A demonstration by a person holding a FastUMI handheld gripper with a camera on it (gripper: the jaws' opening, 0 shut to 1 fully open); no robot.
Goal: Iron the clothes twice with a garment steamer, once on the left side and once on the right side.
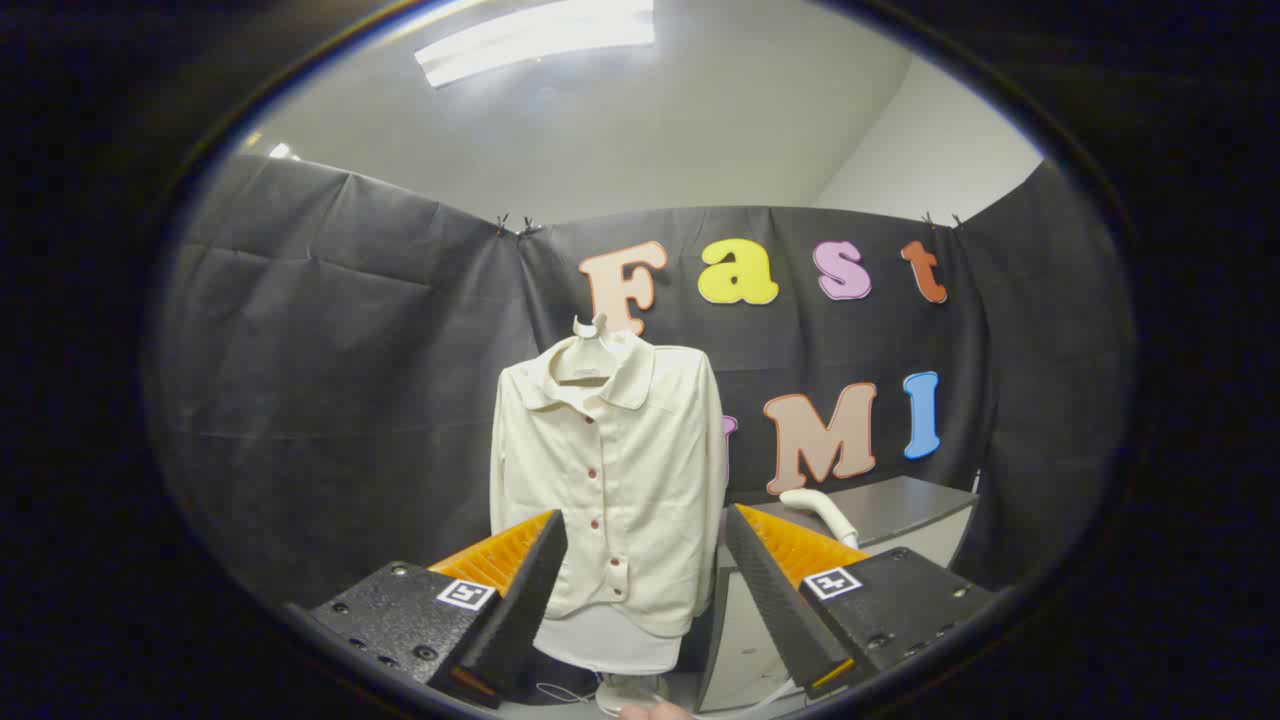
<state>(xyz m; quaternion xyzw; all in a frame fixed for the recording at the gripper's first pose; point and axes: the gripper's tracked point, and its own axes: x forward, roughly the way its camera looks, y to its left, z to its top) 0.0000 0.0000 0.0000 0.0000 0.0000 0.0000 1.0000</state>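
A cream button-up shirt [610, 480] hangs on a white hanger [592, 335] over a white stand, straight ahead and beyond my fingers. The white garment steamer [822, 510] lies on a grey table [900, 505] to the right of the shirt, partly hidden behind my right finger. My gripper [645, 560] is open, its fingers spread wide with nothing between them. The shirt's lower hem shows in the gap between them, farther back.
Black cloth walls close the booth on the left, back and right. The stand's white base [625, 690] sits low below the shirt. The grey table's front corner stands close to the right finger. A bit of a hand [655, 711] shows at the very bottom.
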